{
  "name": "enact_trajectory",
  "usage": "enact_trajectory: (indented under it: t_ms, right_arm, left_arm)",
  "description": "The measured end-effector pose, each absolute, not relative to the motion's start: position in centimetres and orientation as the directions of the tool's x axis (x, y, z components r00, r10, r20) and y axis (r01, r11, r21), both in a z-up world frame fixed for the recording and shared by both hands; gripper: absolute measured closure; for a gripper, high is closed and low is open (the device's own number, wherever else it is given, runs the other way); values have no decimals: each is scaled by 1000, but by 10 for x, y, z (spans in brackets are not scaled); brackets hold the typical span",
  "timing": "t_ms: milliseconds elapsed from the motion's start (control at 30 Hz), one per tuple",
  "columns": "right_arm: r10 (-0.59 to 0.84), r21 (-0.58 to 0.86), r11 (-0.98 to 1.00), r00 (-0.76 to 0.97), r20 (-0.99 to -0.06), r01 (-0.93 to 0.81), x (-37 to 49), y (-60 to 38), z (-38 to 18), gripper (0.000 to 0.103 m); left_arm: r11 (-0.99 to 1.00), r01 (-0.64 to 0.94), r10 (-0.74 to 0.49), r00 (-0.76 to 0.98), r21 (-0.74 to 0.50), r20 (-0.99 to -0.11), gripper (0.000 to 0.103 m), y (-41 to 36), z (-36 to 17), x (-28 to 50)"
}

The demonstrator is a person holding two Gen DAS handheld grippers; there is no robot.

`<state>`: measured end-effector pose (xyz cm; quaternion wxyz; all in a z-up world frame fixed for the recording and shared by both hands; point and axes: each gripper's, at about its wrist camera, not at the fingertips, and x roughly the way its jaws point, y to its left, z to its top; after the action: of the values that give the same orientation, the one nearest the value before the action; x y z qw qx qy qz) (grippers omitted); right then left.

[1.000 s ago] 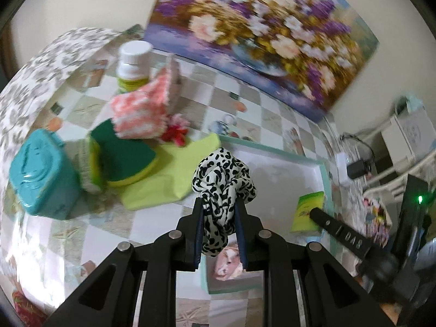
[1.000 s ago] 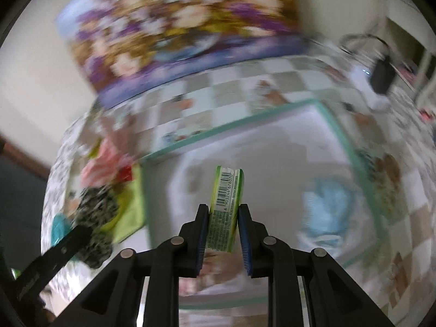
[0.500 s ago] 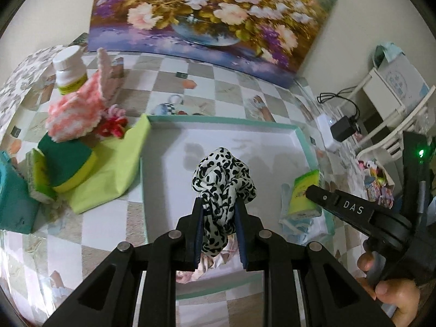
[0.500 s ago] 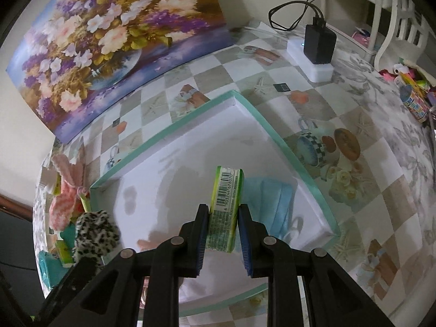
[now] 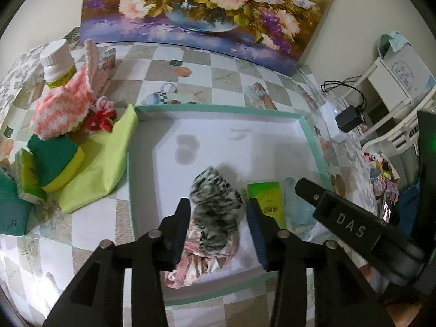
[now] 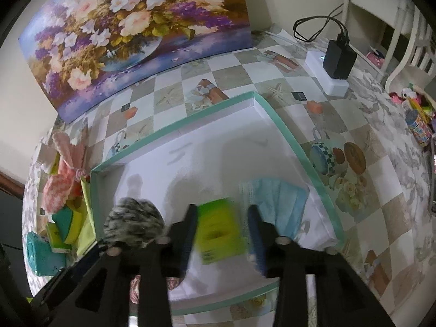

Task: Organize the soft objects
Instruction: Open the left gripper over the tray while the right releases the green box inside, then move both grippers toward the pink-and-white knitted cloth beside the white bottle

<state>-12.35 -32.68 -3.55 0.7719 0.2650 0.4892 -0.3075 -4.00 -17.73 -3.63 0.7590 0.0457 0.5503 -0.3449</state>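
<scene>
A white tray with a teal rim (image 5: 218,108) (image 6: 174,129) lies on the checkered table. My left gripper (image 5: 218,218) is open; the black-and-white spotted scrunchie (image 5: 215,201) (image 6: 135,224) lies blurred between its jaws, on a pink floral cloth (image 5: 196,261) in the tray. My right gripper (image 6: 222,229) is open; the green tissue pack (image 6: 219,231) (image 5: 268,200) lies blurred between its jaws in the tray. A blue face mask (image 6: 278,201) lies beside the pack.
Left of the tray lie a lime cloth (image 5: 100,158), a green-yellow sponge (image 5: 54,160), a pink knitted piece (image 5: 65,106), a red scrunchie (image 5: 100,118), a white bottle (image 5: 55,65) and a teal box (image 5: 11,209). A flower painting (image 5: 207,8) leans on the wall. A charger (image 6: 336,62) sits at the right.
Both grippers have opened. The spotted scrunchie has dropped from the left gripper into the tray, and the green pack has dropped from the right gripper beside it.
</scene>
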Motion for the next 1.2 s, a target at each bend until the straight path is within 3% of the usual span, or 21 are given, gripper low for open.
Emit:
enact_trajectory:
  t_ms: [67, 133, 200, 267, 400, 733, 1200]
  right_arm:
    - [-217, 99, 677, 327, -920, 729, -123, -325, -36, 54]
    - [-225, 82, 683, 316, -922, 726, -121, -323, -38, 43]
    - [-235, 59, 688, 299, -925, 723, -119, -320, -40, 39]
    - [-246, 40, 693, 287, -926, 720, -118, -319, -42, 31]
    - [-282, -8, 697, 264, -923, 717, -116, -317, -45, 0]
    - [-281, -14, 695, 254, -925, 719, -116, -316, -47, 0]
    - [-288, 3, 741, 322, -902, 672, -105, -280, -22, 0]
  left_arm:
    - [772, 556, -469, 171, -308, -866, 48, -173, -33, -36]
    - [784, 538, -466, 181, -309, -866, 38, -168, -32, -30]
    - [806, 510, -451, 197, -301, -871, 22, -162, -33, -24]
    - [829, 480, -430, 219, -287, -876, 14, -157, -34, -18]
    - [866, 430, -387, 257, -253, -886, 6, -147, -37, -8]
    - [906, 347, -348, 279, -243, -895, 3, -125, -38, 10]
    - [920, 376, -245, 326, -112, -913, 3, -119, -20, 22]
